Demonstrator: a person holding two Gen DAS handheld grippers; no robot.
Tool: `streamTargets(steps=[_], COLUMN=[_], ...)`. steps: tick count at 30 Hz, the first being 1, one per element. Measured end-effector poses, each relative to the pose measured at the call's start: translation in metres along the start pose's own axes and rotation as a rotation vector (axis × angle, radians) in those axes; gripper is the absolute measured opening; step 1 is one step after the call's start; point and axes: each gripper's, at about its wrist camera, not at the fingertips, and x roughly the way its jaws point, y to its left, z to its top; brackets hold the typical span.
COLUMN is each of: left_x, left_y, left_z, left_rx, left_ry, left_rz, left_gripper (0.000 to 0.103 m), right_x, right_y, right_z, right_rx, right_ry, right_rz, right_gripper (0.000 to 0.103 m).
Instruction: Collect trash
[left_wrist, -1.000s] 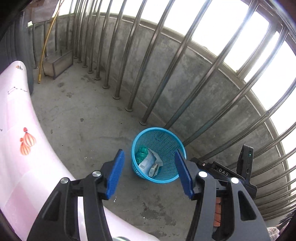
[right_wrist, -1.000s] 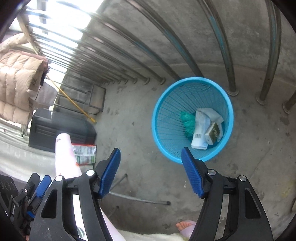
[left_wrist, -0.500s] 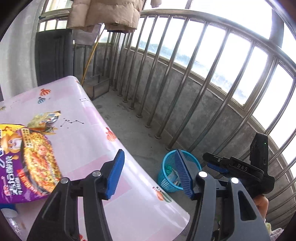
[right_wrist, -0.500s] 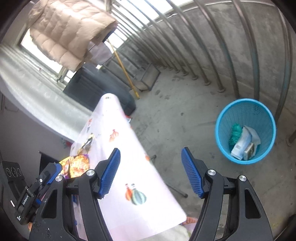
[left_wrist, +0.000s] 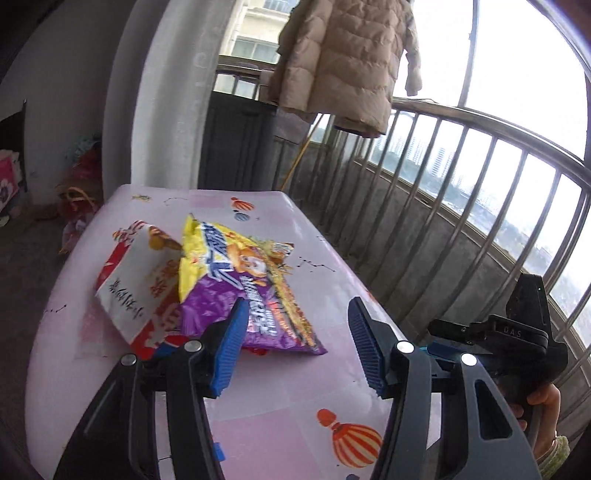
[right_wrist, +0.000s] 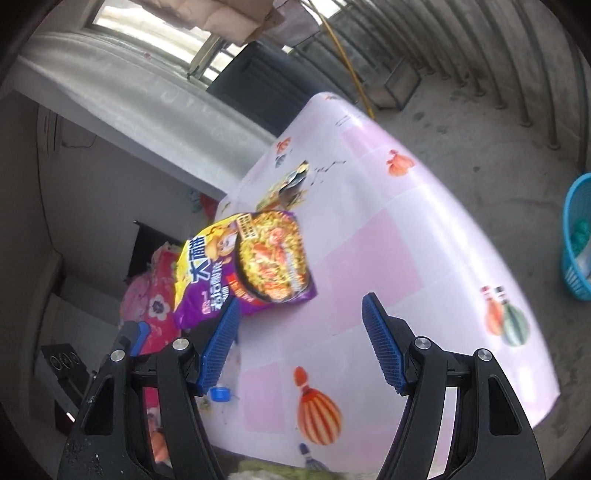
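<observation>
A purple and yellow noodle packet (left_wrist: 236, 284) lies on the pink table (left_wrist: 295, 391), over a red and white wrapper (left_wrist: 136, 291). My left gripper (left_wrist: 295, 347) is open and empty just in front of the packet's near edge. The right wrist view shows the same packet (right_wrist: 251, 262) ahead and left of my right gripper (right_wrist: 303, 336), which is open and empty above the table (right_wrist: 406, 236). A small torn wrapper (right_wrist: 288, 184) lies beyond the packet. The blue trash basket (right_wrist: 576, 243) stands on the floor at the right edge.
A metal railing (left_wrist: 480, 206) runs along the balcony to the right of the table. A beige coat (left_wrist: 343, 62) hangs above a dark cabinet (left_wrist: 240, 140). A blue bottle cap (right_wrist: 220, 394) shows near my right gripper's left finger. The other hand-held gripper (left_wrist: 517, 339) is at right.
Both grippers swung away from the blue basket on the floor and up to the table. The noodle packet now fills the view ahead of both. Both stayed open.
</observation>
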Motion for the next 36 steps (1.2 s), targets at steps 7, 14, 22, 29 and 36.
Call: streamTargets(steps=[7, 14, 22, 29, 36], left_x=[0.002, 0.037, 0.057, 0.057, 0.051], left_y=[0.059, 0.079, 0.069, 0.046, 0.011], left_z=[-0.001, 0.005, 0.003, -0.004, -0.024], left_rx=[-0.140, -0.182, -0.181, -0.161, -0.103], left_ry=[-0.006, 0.055, 0.117, 0.171, 0.259], left_rz=[0.041, -0.015, -0.115, -0.190, -0.294], left_gripper=[0.052, 0.030, 0.010, 0.007, 0.007], right_x=[0.075, 0.116, 0.140, 0.137, 0.115], right_y=[0.018, 0.008, -0.007, -0.023, -0.037], right_z=[-0.022, -0.032, -0.024, -0.022, -0.020], right_rx=[0.193, 0.374, 0.543, 0.627, 0.607], right_ry=[0.186, 0.257, 0.233, 0.181, 0.126], right_rz=[0.167, 0.221, 0.300, 0.388, 0.394], right_gripper=[0.066, 0.063, 0.049, 0.017, 0.004])
